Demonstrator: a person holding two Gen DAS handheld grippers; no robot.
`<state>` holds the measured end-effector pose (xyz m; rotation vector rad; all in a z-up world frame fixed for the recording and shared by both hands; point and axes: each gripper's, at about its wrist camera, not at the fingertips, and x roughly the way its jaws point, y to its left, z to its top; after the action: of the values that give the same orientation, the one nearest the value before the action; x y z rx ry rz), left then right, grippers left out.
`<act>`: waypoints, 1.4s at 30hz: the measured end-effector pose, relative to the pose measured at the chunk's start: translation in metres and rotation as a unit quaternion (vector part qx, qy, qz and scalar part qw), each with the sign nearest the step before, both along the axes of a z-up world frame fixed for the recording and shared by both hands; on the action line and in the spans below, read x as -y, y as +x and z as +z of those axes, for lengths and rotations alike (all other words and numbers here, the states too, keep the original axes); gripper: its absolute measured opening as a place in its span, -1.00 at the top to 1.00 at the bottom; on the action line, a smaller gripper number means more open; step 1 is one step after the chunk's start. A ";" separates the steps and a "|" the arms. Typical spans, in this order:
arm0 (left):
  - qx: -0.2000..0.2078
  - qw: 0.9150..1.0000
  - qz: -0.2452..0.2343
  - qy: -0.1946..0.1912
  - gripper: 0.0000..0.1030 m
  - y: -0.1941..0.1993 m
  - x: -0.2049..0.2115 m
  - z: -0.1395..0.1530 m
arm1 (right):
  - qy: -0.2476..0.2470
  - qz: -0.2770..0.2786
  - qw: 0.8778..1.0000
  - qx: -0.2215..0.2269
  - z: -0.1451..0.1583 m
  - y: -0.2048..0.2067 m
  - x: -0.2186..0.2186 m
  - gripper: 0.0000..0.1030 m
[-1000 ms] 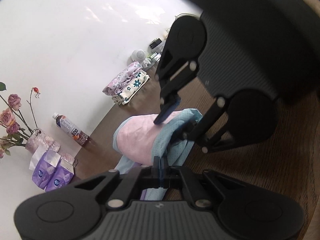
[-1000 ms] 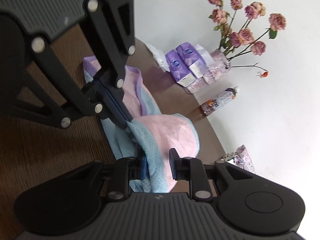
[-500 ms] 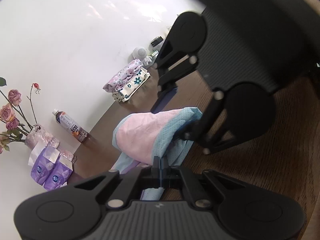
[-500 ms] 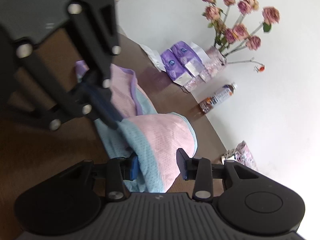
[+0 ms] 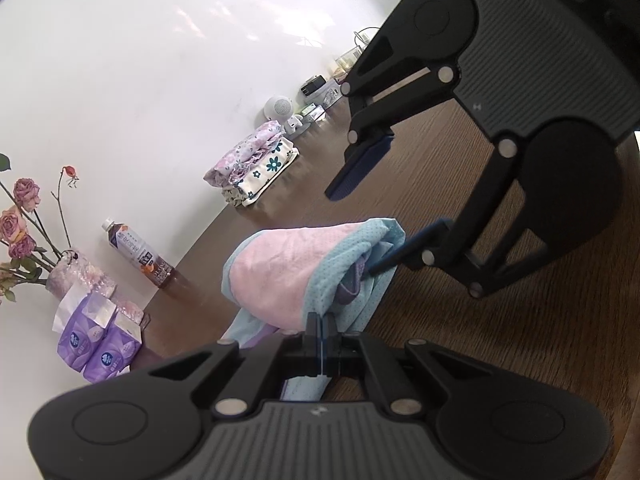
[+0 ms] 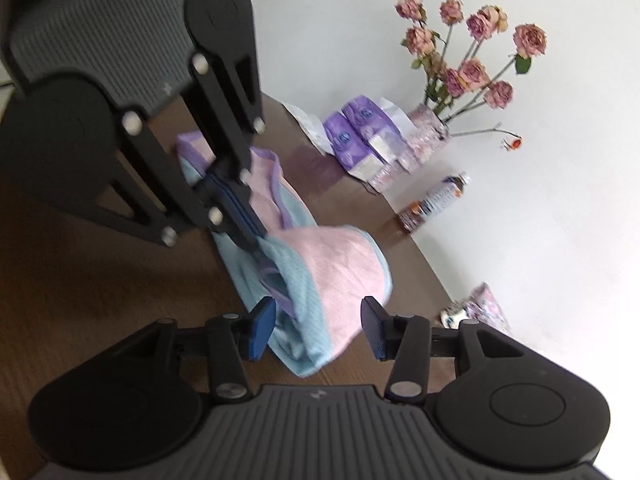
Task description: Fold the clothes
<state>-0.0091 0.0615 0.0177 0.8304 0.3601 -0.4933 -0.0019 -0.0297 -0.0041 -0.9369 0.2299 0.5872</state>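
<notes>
I'm looking at two matching tools: the left gripper and the right gripper are each showing a matte black, ribbed body with a small pale logo, rounded discs at either side, and angular black linkage arms dotted with silver screws. The fingers are wearing dark blue pads.

garment: pink, light blue dotted trim, purple edge
folded stack: floral prints
packs: purple
table: brown woodgrain
</notes>
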 end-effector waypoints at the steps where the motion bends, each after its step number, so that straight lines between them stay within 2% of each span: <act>1: -0.001 1.000 0.001 0.001 1.00 0.000 0.000 0.000 | 0.002 0.006 1.000 -0.004 0.001 0.000 -0.002 0.09; 6: -0.003 1.000 0.000 0.005 1.00 -0.001 -0.001 0.000 | 0.004 0.015 1.000 -0.003 -0.001 0.009 -0.011 0.10; 11: -0.002 1.000 -0.003 0.006 1.00 -0.003 -0.001 0.001 | 0.022 -0.003 1.000 0.000 0.002 0.020 -0.014 0.15; 22: -0.007 1.000 -0.003 0.000 1.00 -0.002 0.000 -0.003 | 0.024 -0.019 1.000 0.001 -0.007 0.032 -0.018 0.14; 33: -0.011 1.000 0.004 -0.008 1.00 0.000 -0.001 -0.003 | 0.014 -0.024 1.000 0.003 0.001 0.004 0.007 0.10; 36: -0.012 1.000 0.006 -0.006 1.00 0.001 -0.001 -0.004 | 0.010 -0.039 0.999 -0.007 -0.003 0.010 0.009 0.14; 38: -0.014 1.000 0.008 -0.005 1.00 0.001 0.000 -0.005 | 0.013 -0.047 0.999 -0.021 -0.006 0.016 0.009 0.31; 40: -0.016 1.000 0.010 -0.004 1.00 0.001 0.000 -0.006 | 0.018 -0.055 0.998 -0.035 -0.008 0.021 0.009 0.39; 42: -0.018 1.000 0.012 -0.004 1.00 0.003 0.000 -0.007 | 0.024 -0.059 0.997 -0.039 -0.009 0.023 0.009 0.39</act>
<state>-0.0061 0.0616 0.0111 0.8100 0.4002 -0.4873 0.0208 -0.0390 -0.0133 -0.8482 0.3376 0.5182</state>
